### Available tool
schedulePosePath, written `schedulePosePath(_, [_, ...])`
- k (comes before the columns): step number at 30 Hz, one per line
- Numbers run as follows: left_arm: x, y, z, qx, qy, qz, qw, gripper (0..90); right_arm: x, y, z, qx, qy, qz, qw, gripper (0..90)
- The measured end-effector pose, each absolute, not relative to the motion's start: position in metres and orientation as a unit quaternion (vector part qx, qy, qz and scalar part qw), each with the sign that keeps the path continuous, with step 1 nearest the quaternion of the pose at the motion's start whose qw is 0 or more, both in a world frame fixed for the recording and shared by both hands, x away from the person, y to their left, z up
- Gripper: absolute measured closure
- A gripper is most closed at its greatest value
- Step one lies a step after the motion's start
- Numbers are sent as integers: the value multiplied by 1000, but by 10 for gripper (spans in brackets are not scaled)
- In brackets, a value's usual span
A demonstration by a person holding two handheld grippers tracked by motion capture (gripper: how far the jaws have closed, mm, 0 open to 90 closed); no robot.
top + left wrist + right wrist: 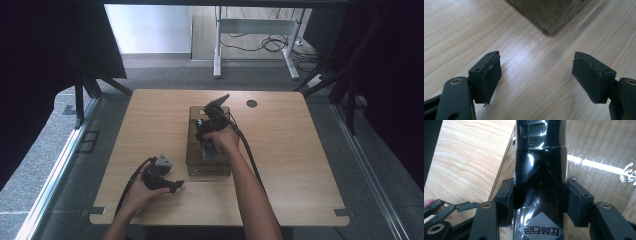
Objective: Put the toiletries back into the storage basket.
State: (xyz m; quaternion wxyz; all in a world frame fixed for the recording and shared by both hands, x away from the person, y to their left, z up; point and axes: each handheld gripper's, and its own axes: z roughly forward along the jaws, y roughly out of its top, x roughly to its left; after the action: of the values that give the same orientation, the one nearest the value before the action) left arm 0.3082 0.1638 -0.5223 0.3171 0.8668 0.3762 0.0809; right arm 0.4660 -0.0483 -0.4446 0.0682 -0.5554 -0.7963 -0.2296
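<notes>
Right gripper clamped on a glossy black plastic bottle with a grey diamond label, pads pressing both flanks, held above the clear brownish rectangular box in the middle of the light wooden table. Grasp apparently done; placing or releasing likely left to do (whether going into the box or coming out cannot be told). Left gripper spread wide and empty, low over bare wood just beside the box corner.

Glossy black bottle, bearing a grey diamond label, is lying clamped between hand-held gripper pads over the translucent brown box.
</notes>
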Motion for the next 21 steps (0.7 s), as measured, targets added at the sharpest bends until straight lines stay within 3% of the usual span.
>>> schedulePosePath(21, [309, 162, -523, 870, 371, 80, 315, 238, 468, -36, -468, -581, -777, -228, 81, 461])
